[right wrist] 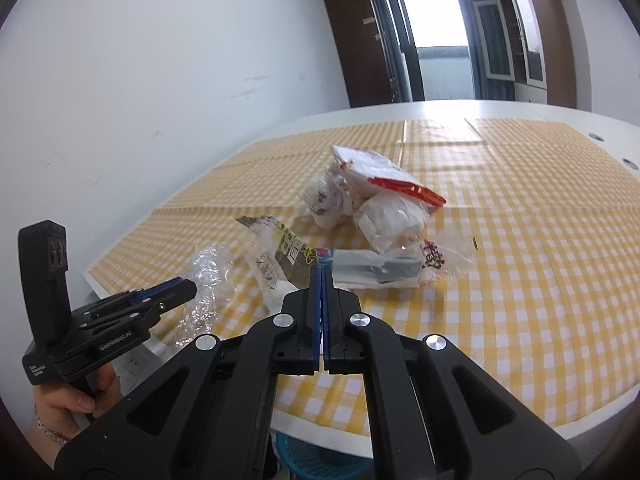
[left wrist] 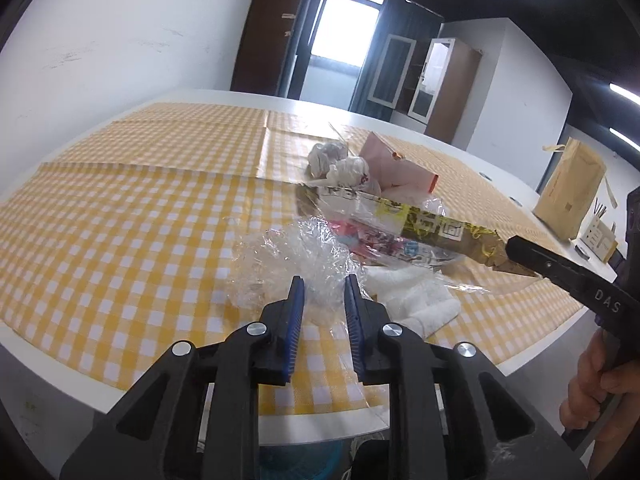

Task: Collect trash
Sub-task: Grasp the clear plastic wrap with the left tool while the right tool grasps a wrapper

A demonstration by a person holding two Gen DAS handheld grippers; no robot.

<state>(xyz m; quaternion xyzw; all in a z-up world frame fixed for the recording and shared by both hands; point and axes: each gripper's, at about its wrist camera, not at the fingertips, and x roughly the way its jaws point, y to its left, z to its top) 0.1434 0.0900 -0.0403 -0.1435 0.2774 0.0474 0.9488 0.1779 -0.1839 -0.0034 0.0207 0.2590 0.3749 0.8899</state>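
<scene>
Black grippers [left wrist: 321,280], blue-padded fingers [left wrist: 297,300], silver screws.

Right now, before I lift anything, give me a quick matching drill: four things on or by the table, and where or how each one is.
Things:
1. right gripper
2. left gripper
3. clear crumpled film
4. brown paper bag

States:
A. standing upright at the table's far edge
B. between the blue pads
C. closed on the printed wrapper
D. jaws narrowly apart around crumpled plastic

Pairs: 1-C, 2-D, 3-B, 4-A
</scene>
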